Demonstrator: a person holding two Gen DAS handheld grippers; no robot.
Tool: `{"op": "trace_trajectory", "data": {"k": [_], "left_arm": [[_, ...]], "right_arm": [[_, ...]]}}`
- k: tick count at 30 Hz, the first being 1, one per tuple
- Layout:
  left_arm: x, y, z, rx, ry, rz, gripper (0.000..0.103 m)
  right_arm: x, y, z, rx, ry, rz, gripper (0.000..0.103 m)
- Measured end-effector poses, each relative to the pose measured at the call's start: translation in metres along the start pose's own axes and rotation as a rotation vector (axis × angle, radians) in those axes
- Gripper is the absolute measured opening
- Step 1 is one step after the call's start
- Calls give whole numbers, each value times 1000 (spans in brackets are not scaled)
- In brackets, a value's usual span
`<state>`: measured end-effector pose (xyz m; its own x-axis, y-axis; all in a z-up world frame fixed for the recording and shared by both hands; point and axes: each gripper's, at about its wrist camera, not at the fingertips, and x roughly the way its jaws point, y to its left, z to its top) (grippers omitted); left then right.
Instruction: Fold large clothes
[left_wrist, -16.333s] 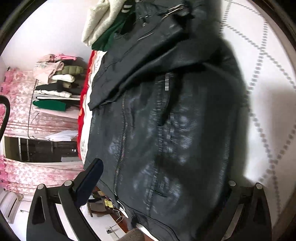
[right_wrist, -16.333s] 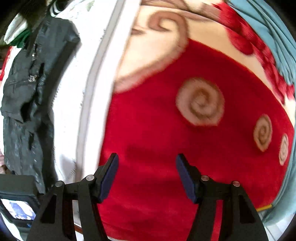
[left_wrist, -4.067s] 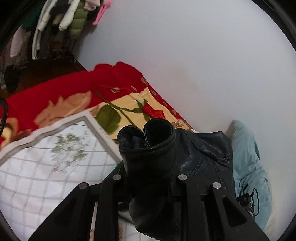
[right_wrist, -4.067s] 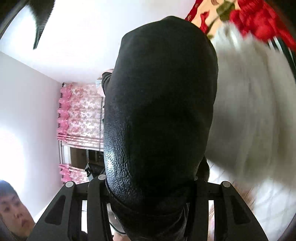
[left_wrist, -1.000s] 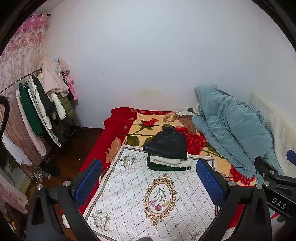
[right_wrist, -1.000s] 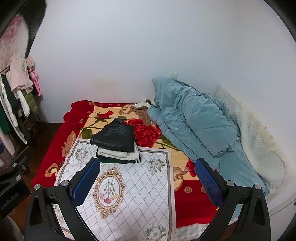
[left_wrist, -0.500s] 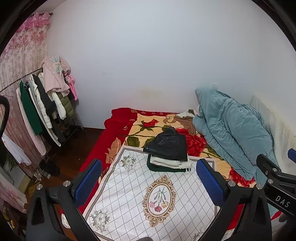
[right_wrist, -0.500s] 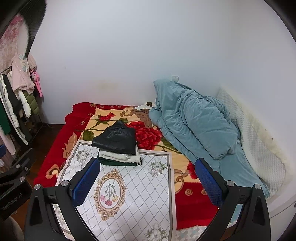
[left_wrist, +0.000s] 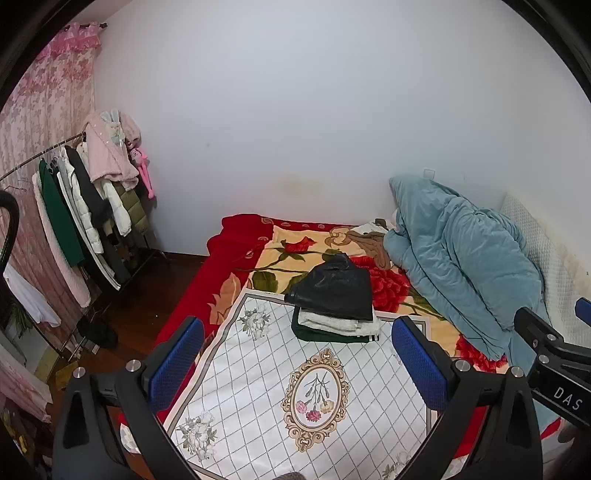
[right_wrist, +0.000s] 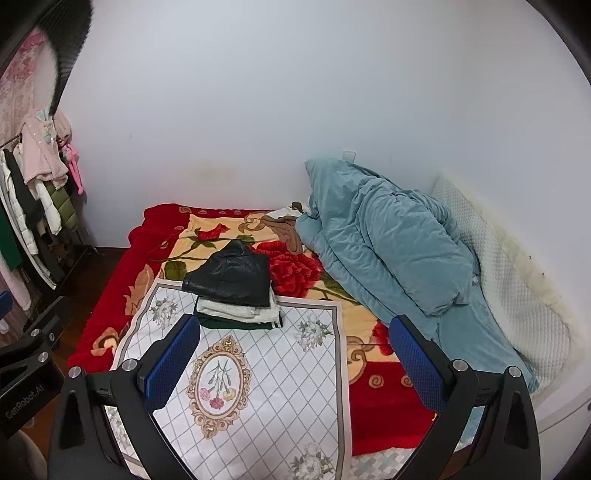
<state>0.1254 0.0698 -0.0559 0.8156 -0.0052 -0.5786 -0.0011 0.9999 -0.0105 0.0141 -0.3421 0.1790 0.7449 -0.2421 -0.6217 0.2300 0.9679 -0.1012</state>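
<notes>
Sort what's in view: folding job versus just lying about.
Job: black jacket, folded on the white towel and green garment; white cloth; left gripper; right gripper.

Lying about: blue quilt, clothes rack, red blanket.

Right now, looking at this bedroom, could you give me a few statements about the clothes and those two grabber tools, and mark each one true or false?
1. The black jacket lies on top of the stack of folded clothes. True.
2. The left gripper is clamped on the jacket. False: it is open, holds nothing and is well back from the bed.
3. The stack sits on the white patterned sheet. True.
4. The blue quilt is folded flat under the stack. False: it is bunched up along the far side of the bed, apart from the stack.
5. The right gripper is open. True.
</notes>
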Motion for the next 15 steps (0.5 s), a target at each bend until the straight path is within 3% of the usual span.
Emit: {"op": "trace_trajectory", "data": {"k": [15], "left_arm": [[-2, 1, -1, -1, -2, 1, 103]], "right_arm": [[-2, 0, -2, -1, -2, -1, 103]]}}
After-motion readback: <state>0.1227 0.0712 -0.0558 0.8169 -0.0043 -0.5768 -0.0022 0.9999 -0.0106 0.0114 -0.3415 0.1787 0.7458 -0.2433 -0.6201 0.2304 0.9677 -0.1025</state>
